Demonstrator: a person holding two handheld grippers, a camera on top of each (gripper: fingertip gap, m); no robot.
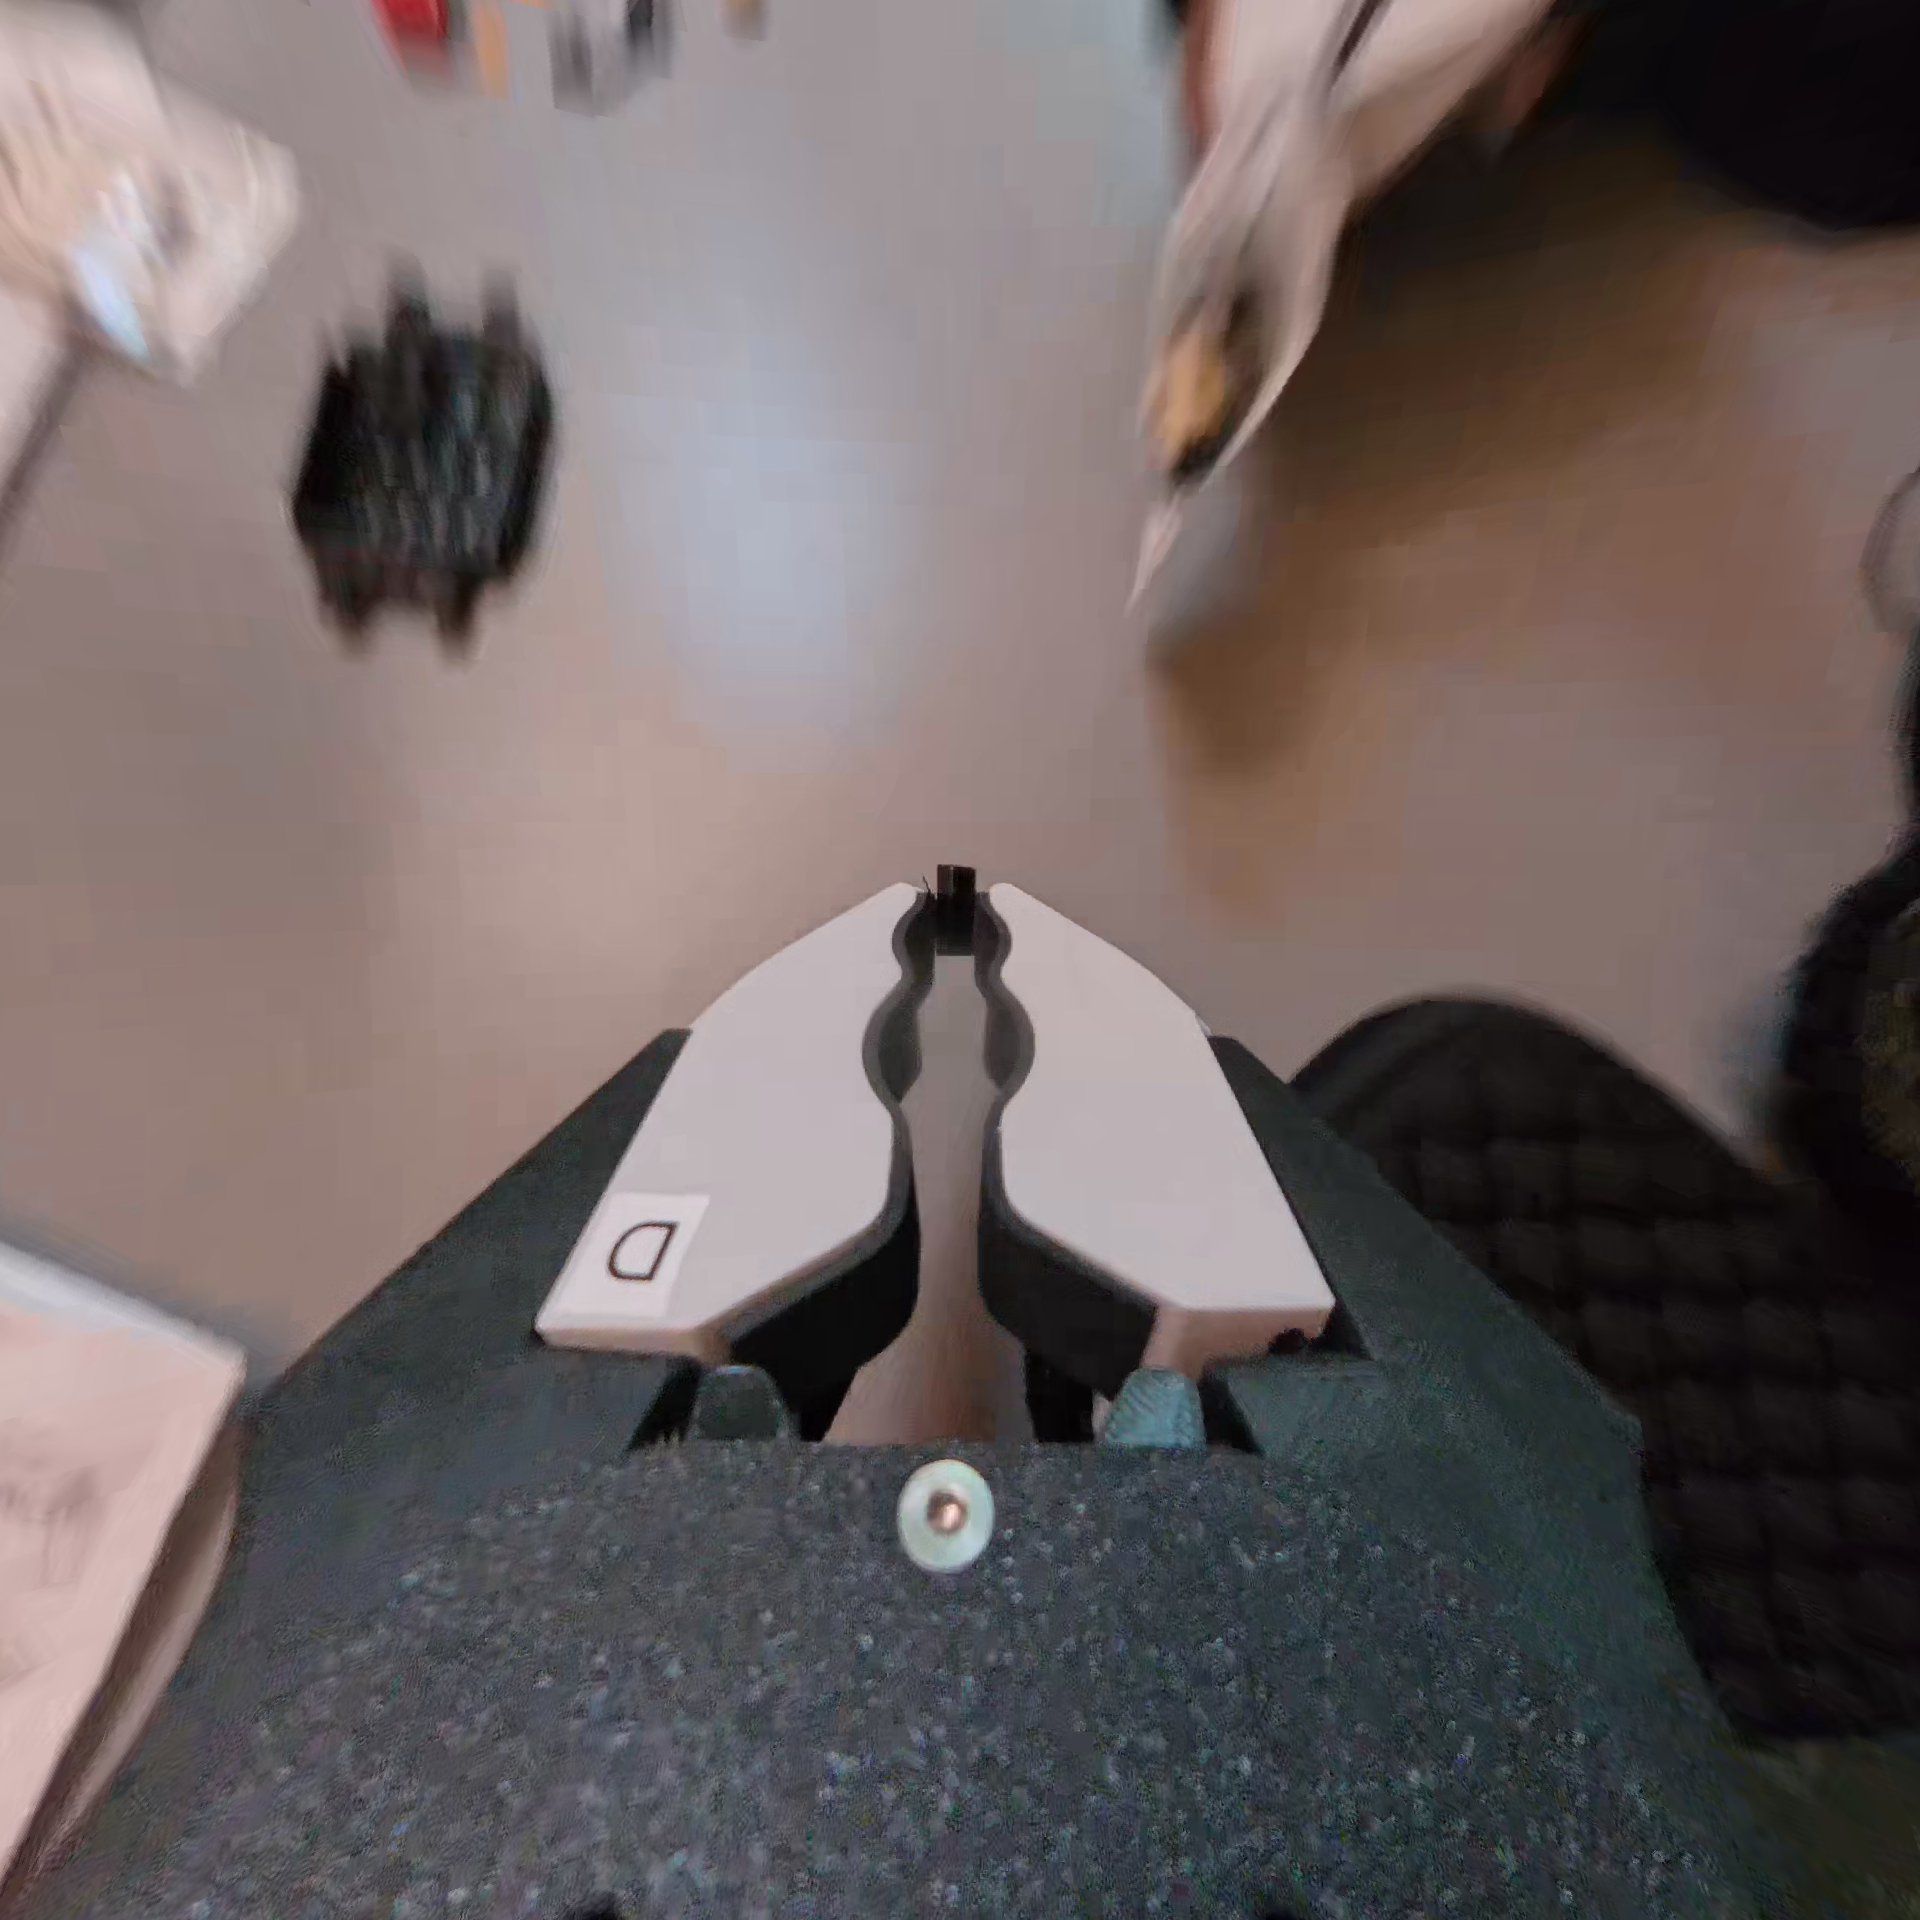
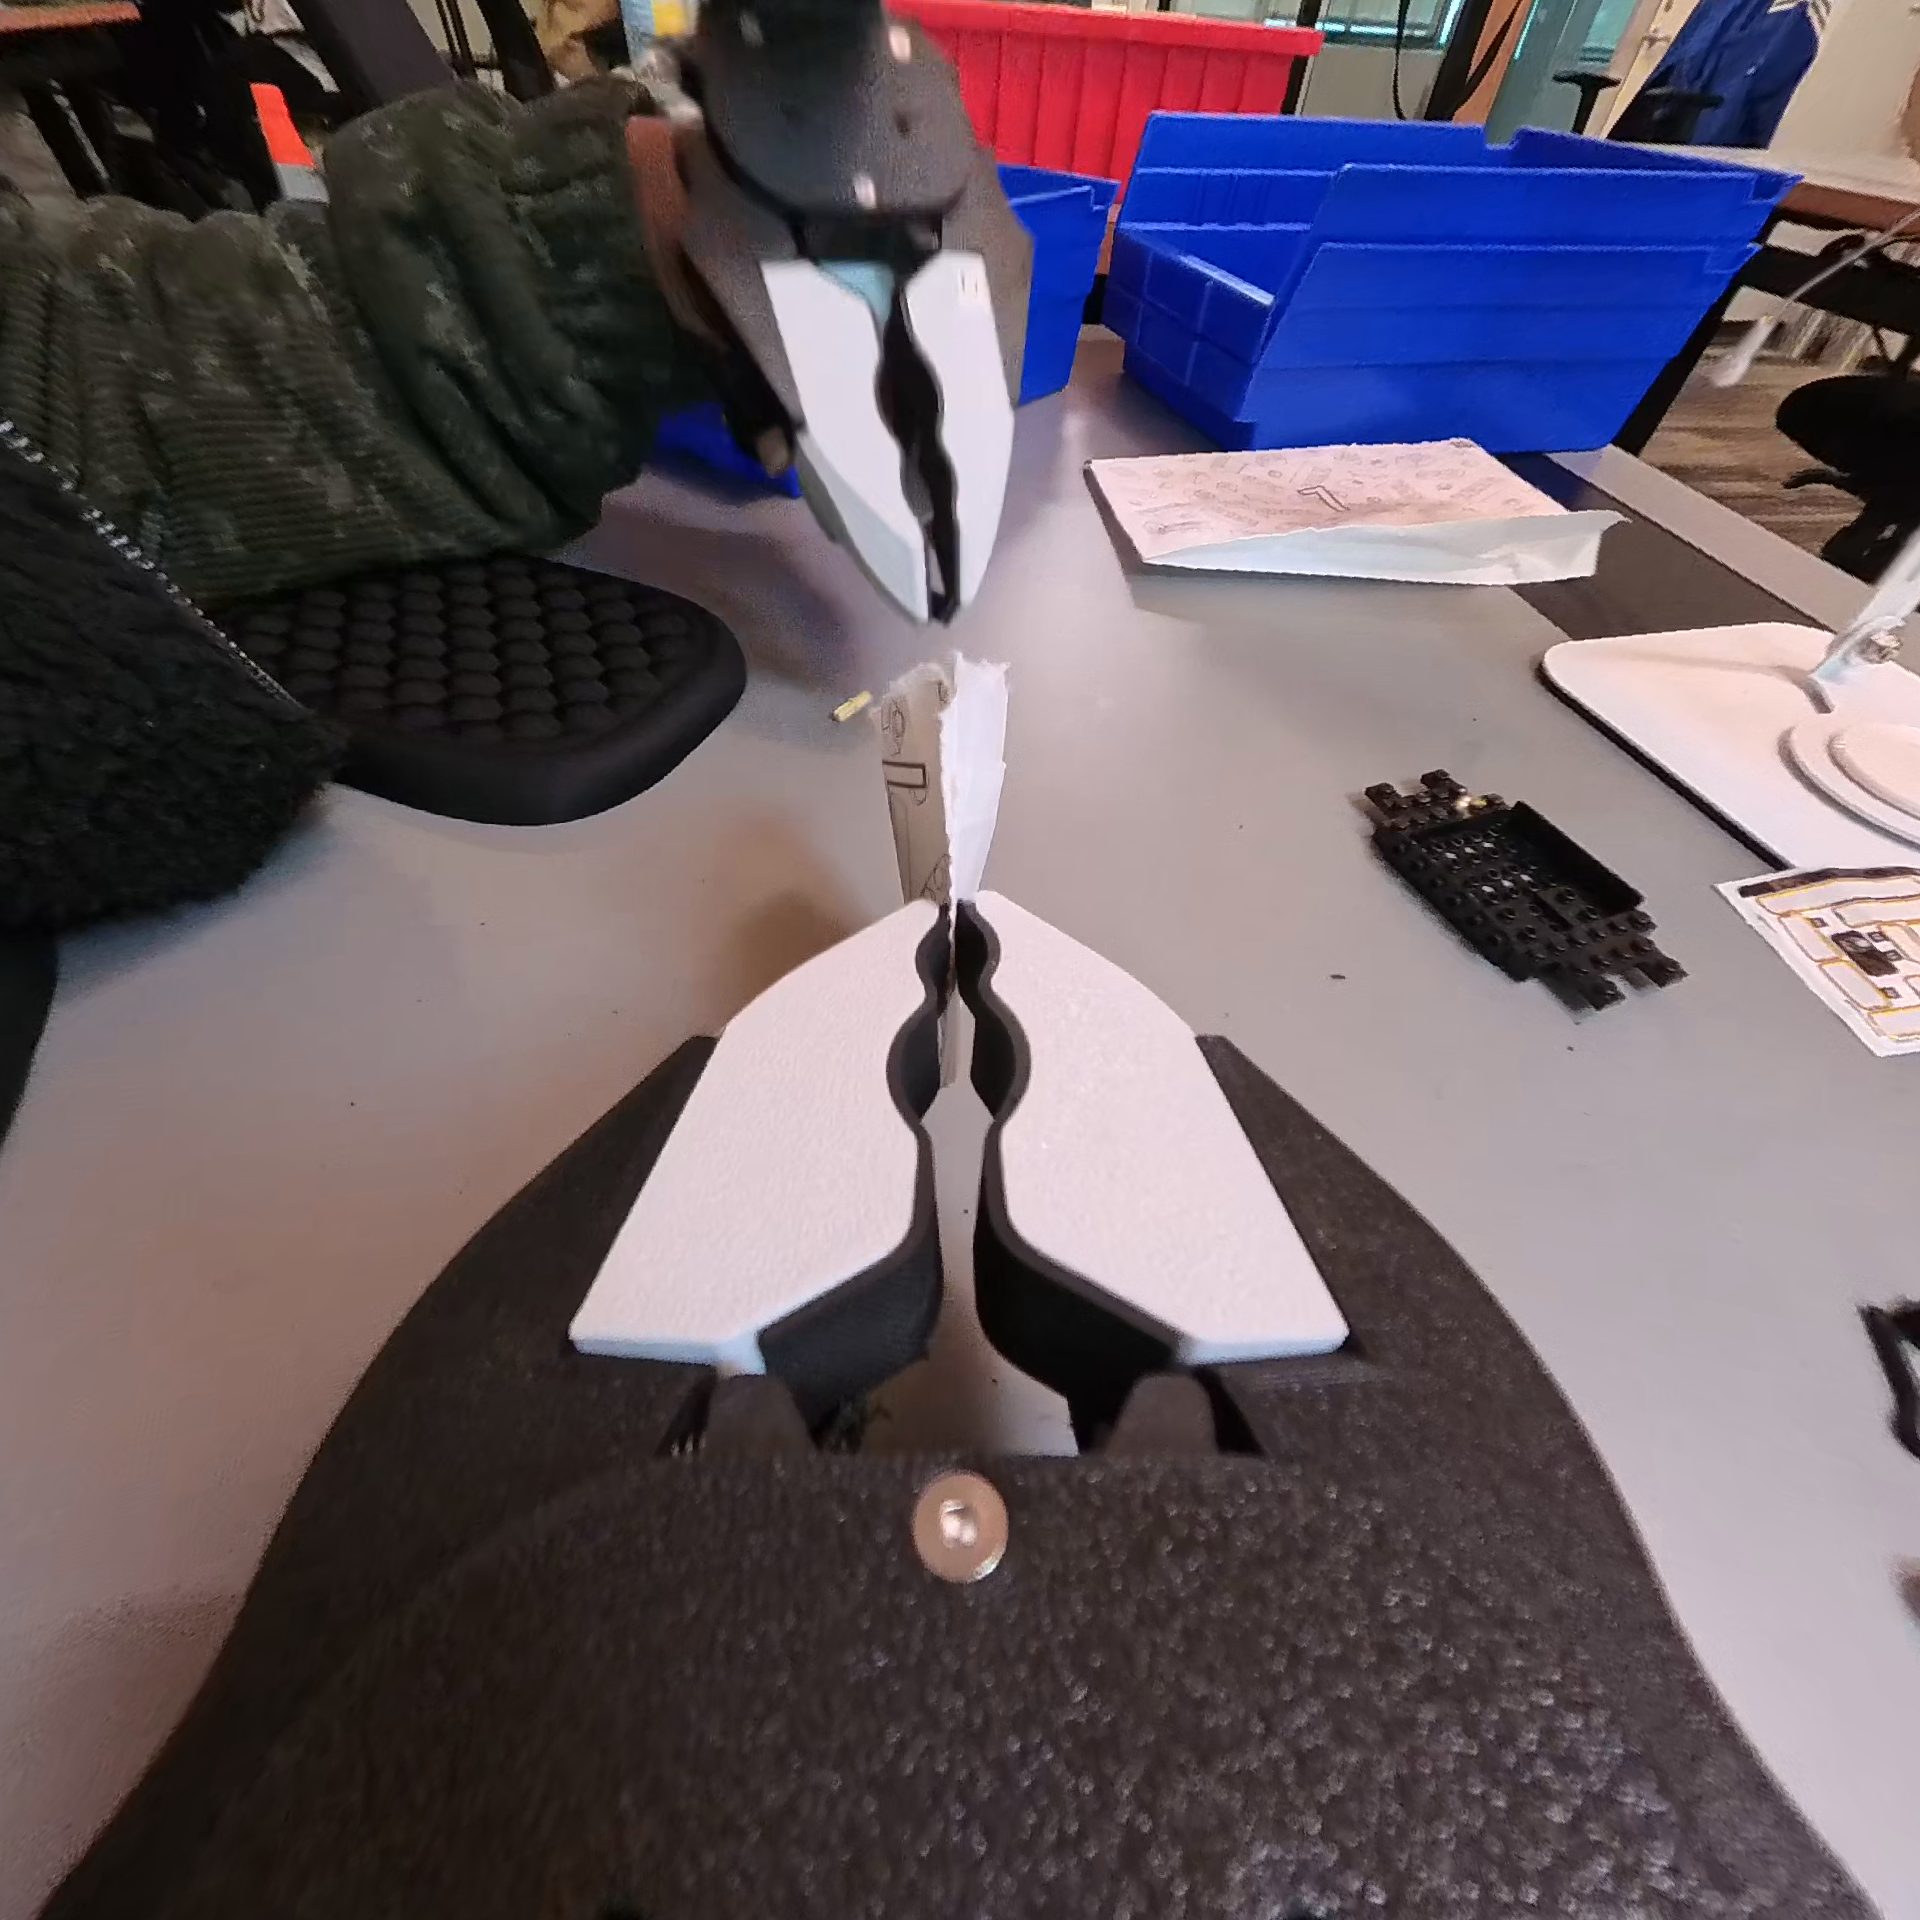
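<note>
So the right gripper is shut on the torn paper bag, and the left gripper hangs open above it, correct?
Not quite. The right gripper is shut on the torn paper bag, but the left gripper is closed, pinching a small black piece; the left wrist view shows it.

The left hand-held gripper (image 1: 954, 902) is closed, pinching a tiny black piece at its tips. The right hand-held gripper (image 2: 954, 914) is closed, clamping a torn paper strip, tips pointing toward the left one.

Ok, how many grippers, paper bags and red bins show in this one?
Grippers: 2, left gripper and right gripper
Paper bags: 2, torn paper bag in the right gripper, flat paper bag
Red bins: 1, red bin
Total: 5
</note>
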